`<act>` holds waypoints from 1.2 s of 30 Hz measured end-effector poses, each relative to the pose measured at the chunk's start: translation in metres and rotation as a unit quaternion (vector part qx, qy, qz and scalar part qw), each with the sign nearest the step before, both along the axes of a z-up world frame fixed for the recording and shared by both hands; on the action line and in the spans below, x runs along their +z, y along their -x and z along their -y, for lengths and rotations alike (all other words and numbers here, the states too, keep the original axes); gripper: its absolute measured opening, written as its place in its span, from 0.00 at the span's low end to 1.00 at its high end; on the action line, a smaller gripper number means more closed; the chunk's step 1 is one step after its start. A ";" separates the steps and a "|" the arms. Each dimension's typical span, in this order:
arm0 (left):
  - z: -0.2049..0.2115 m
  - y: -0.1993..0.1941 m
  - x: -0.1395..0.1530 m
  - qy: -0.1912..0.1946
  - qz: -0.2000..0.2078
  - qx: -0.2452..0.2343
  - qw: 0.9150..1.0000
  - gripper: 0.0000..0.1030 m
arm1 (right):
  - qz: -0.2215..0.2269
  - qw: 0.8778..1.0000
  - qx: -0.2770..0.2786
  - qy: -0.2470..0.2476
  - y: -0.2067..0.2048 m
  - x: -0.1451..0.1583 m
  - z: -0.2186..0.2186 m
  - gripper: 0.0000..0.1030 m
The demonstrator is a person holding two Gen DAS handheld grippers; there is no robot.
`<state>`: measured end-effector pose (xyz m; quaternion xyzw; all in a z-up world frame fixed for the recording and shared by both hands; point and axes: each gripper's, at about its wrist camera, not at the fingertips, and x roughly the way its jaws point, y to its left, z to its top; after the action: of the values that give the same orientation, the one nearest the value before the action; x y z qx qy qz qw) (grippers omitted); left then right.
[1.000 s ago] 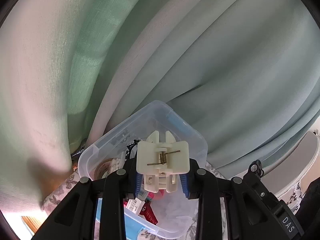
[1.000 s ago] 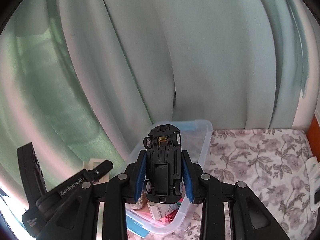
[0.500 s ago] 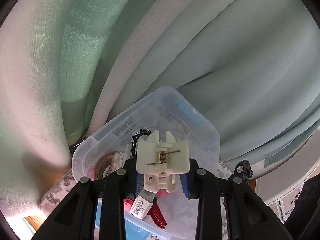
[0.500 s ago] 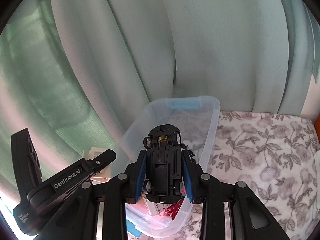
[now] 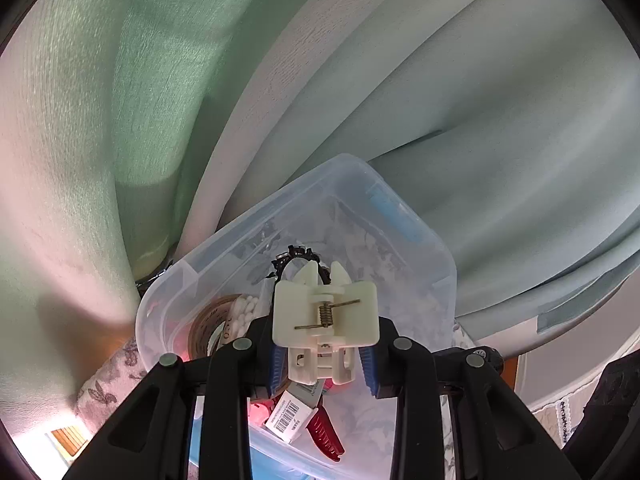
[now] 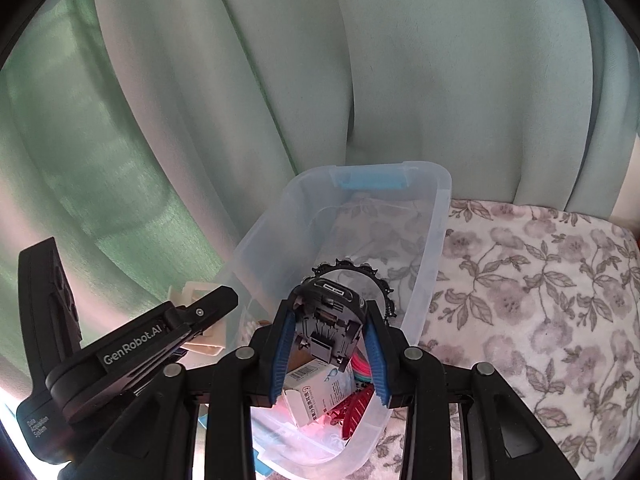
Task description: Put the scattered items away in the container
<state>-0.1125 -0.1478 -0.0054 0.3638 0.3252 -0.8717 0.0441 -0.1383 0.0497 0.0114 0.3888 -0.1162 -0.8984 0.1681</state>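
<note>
My left claw [image 5: 325, 354] holds tight a cream clip [image 5: 325, 312], above the clear box [image 5: 400, 216]. My right claw [image 6: 330, 354] is closed on a black toy car [image 6: 329, 322] (its underside faces me), also over this box [image 6: 434, 240].

Both wrist views close above, facing curtain [image 6: 400, 80], sharing clear container [image 5: 400, 232]

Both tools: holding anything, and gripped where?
Left tool pinches a cream spring clip across its lower sides. Right tool pinches an upside-down black toy car across its flanks. Both hang over the clear bin.
</note>
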 end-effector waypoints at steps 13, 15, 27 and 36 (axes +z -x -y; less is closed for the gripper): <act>-0.006 -0.001 0.003 -0.004 0.000 -0.006 1.000 0.62 | -0.008 1.000 0.000 -0.010 -0.005 0.003 -0.002 0.52; -0.007 -0.001 0.005 -0.006 -0.003 -0.006 1.000 0.65 | -0.010 1.000 -0.001 -0.007 -0.006 0.005 -0.004 0.54; -0.036 -0.013 0.031 0.030 -0.008 -0.041 0.999 0.74 | -0.017 0.999 -0.031 0.006 -0.025 0.020 -0.029 0.58; -0.068 -0.023 0.056 0.083 -0.015 -0.068 0.994 0.76 | -0.021 0.998 -0.057 0.018 -0.051 0.038 -0.057 0.60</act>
<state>-0.0891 -0.0796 0.0504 0.3667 0.2267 -0.9022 0.0095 -0.0872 0.1071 0.0493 0.3593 -0.1503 -0.9123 0.1262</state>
